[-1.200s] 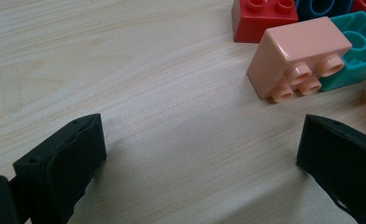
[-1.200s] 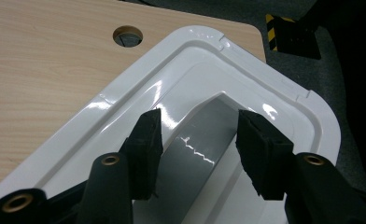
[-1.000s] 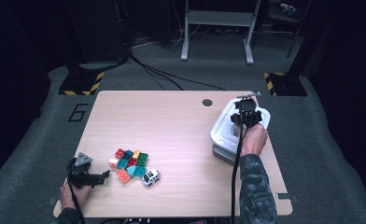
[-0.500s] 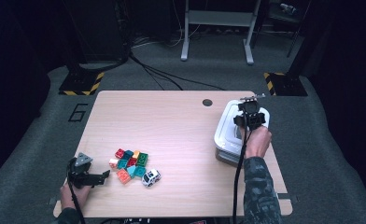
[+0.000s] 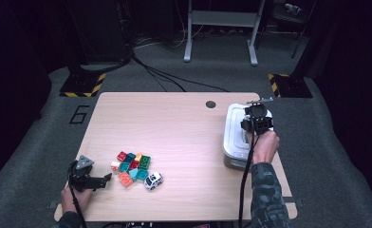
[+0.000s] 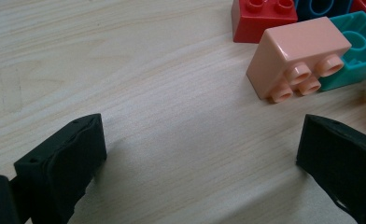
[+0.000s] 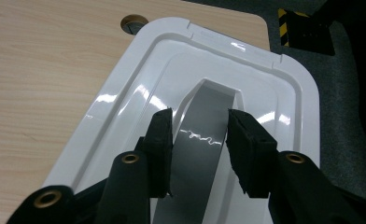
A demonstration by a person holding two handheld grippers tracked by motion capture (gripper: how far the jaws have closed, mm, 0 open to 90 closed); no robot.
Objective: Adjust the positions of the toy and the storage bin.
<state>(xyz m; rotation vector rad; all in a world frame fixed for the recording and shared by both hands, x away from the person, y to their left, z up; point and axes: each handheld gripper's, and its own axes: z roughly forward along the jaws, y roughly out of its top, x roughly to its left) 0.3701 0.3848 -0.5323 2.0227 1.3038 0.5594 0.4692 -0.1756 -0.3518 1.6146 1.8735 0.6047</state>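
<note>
White lidded box (image 5: 235, 137): one unit, at the 3 o'clock edge of the counter (image 5: 184, 128). Its lid (image 7: 181, 84) carries one grey handle (image 7: 209, 140). The right tongs (image 5: 256, 124) stand over the lid; their jaws have just been closing and now sit narrow, one on each side of the handle, pads at its flanks.

Left tongs (image 5: 101, 180): wide, empty, resting at 7 o'clock.

Toy bricks (image 5: 132, 164): about ten, clustered at 7 o'clock. Toy car (image 5: 153, 180): one, just beside them.

Since the earlier frames, the right hand has shifted only slightly; the bricks and car are unchanged.

Counter: light wood, one cable hole (image 5: 210, 104) at 1 o'clock. Floor: grey carpet, dark surroundings.
</note>
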